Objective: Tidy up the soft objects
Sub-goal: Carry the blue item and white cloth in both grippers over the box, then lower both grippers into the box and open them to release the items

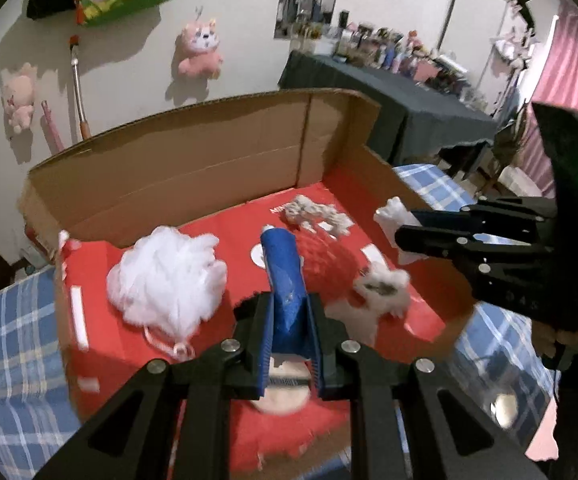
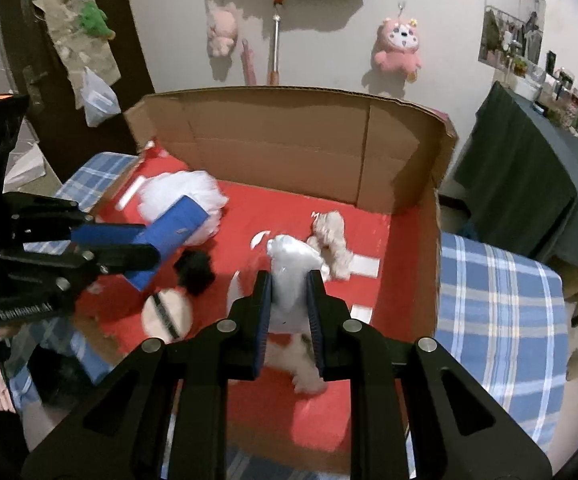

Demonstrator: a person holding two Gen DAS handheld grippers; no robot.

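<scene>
Left hand-held gripper (image 1: 287, 320) clamped on blue folded sponge-like pad (image 1: 283, 276); right hand-held gripper (image 2: 289, 312) pinching white soft cloth bundle (image 2: 293, 268). Both held above red-lined cardboard box (image 2: 289, 136). Risk judged: cloth slipped from shallow pinch, dropped beside white mesh pouf (image 1: 165, 276) ahead-left.

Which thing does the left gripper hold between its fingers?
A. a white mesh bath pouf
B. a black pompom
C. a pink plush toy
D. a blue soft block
D: in the left wrist view the left gripper is shut on the blue soft block, while the white mesh bath pouf lies apart on the red box floor.
</scene>
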